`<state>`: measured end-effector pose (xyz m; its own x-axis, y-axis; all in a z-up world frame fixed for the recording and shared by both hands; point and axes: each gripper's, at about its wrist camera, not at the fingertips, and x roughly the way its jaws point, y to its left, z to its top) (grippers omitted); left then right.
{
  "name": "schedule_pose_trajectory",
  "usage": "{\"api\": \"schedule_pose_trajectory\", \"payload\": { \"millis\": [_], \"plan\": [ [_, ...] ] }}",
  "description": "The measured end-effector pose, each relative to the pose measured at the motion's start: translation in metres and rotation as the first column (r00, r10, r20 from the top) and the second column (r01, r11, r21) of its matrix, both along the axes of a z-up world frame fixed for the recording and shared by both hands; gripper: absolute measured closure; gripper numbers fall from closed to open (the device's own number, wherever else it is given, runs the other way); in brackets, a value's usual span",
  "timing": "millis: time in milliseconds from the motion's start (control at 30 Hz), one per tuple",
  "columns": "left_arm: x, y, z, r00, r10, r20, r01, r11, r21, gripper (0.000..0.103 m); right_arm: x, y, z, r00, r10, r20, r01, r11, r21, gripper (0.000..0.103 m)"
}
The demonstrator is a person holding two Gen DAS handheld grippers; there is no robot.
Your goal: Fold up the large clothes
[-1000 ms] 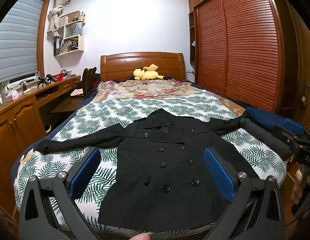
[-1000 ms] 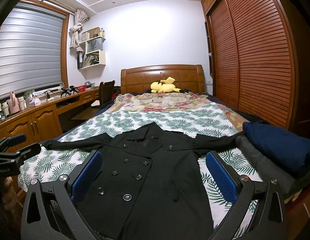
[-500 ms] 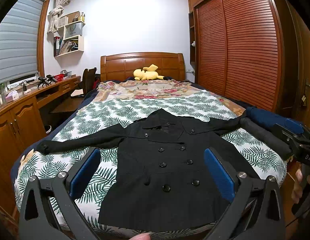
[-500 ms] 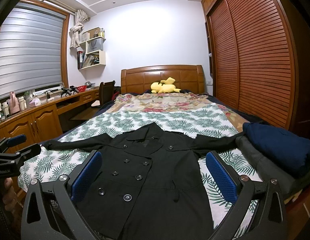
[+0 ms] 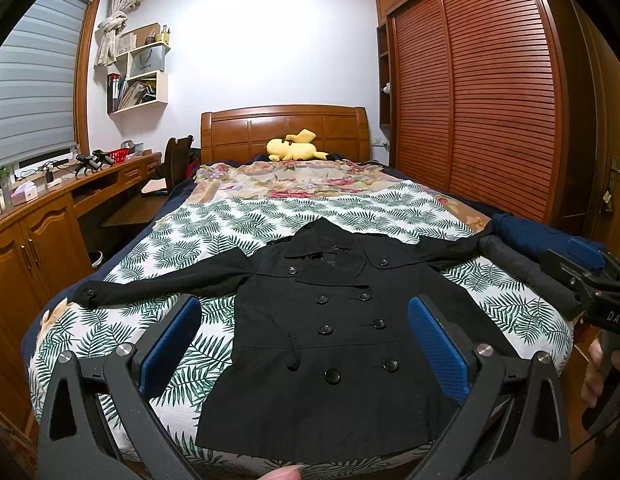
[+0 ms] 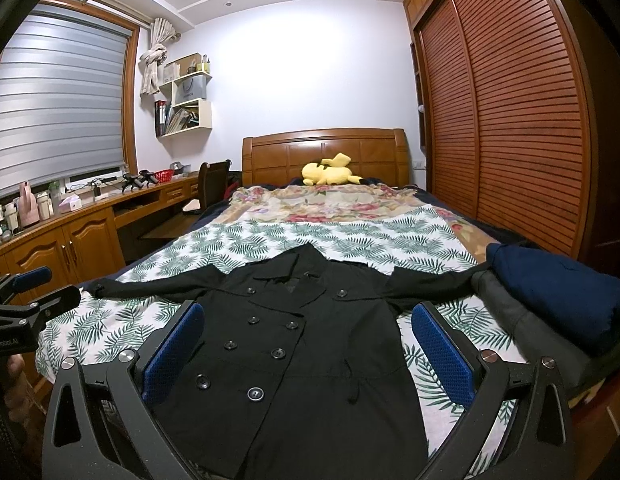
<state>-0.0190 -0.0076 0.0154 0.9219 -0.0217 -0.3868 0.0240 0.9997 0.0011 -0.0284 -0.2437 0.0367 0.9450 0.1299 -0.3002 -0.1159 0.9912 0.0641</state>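
A black double-breasted coat lies flat, front up, on the leaf-print bedspread, with both sleeves spread out sideways. It also shows in the right wrist view. My left gripper is open and empty, held above the coat's lower half at the foot of the bed. My right gripper is open and empty, also above the coat's lower half. The right gripper shows at the right edge of the left wrist view. The coat's right cuff is hidden behind the folded clothes.
Folded dark grey and navy clothes lie at the bed's right edge. A yellow plush toy lies by the headboard. A wooden desk with cabinets runs along the left. A slatted wardrobe stands on the right.
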Motion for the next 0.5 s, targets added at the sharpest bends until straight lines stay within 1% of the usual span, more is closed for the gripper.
{"api": "schedule_pose_trajectory", "payload": {
  "millis": [500],
  "plan": [
    [0.0013, 0.001, -0.0029, 1.0, -0.001, 0.002, 0.001, 1.0, -0.001, 0.0, 0.0001, -0.0005, -0.0006, 1.0, 0.003, -0.002, -0.003, 1.0, 0.0, 0.0]
  ]
}}
